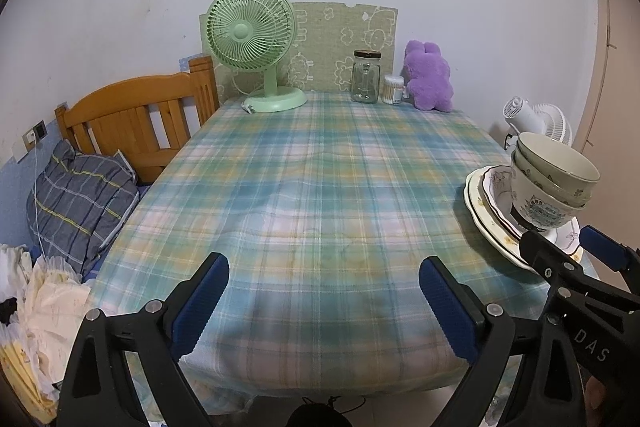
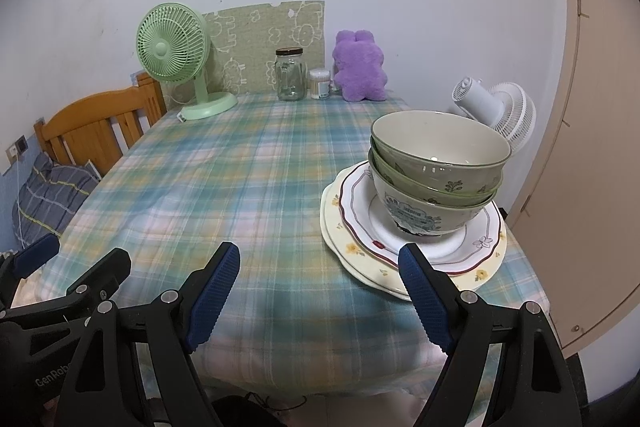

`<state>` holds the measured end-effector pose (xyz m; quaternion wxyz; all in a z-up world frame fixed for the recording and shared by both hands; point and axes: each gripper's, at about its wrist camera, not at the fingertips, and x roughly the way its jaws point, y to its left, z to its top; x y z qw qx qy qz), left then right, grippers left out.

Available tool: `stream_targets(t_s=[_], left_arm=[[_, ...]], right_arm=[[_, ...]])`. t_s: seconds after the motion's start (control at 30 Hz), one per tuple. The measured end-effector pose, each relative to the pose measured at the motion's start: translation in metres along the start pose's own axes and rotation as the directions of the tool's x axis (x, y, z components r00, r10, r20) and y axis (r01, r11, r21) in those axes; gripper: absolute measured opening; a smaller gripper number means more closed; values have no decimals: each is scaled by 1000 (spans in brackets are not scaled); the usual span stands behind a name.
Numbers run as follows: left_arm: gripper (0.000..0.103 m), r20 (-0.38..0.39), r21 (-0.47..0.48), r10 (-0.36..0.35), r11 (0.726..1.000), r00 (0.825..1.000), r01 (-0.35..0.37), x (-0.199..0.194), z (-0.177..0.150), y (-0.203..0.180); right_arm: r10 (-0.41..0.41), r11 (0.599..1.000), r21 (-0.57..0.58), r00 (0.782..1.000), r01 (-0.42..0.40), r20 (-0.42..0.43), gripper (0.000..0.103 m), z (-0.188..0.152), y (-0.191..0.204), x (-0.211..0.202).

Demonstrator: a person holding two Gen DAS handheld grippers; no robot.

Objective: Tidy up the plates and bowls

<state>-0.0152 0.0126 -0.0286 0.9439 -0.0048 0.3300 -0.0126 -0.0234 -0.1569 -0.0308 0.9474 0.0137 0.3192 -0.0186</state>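
Three nested bowls (image 2: 436, 163), green ones over a white patterned one, stand on two stacked plates (image 2: 360, 255) at the table's right front corner. The same stack of bowls (image 1: 552, 183) and plates (image 1: 486, 223) shows at the right of the left wrist view. My right gripper (image 2: 320, 267) is open and empty, just in front of the plates, its right finger (image 2: 424, 295) over the plate rim. My left gripper (image 1: 324, 279) is open and empty above the table's near edge, left of the stack. The right gripper (image 1: 560, 247) also shows there, next to the plates.
A plaid cloth covers the table (image 2: 240, 187). At the back stand a green fan (image 2: 172, 47), a glass jar (image 2: 290, 75), a cotton-swab tub (image 2: 320, 83) and a purple plush toy (image 2: 360, 67). A wooden headboard (image 1: 136, 123) and pillow (image 1: 80, 195) lie left; a white fan (image 2: 496, 107) stands right.
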Motion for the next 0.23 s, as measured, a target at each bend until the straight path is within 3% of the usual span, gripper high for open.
stream_targets(t_s=[0.23], left_arm=[[97, 9, 1, -5, 1000, 1000, 5, -4, -2, -4]], right_arm=[[0, 1000, 2, 1000, 0, 0, 84, -2, -3, -1]])
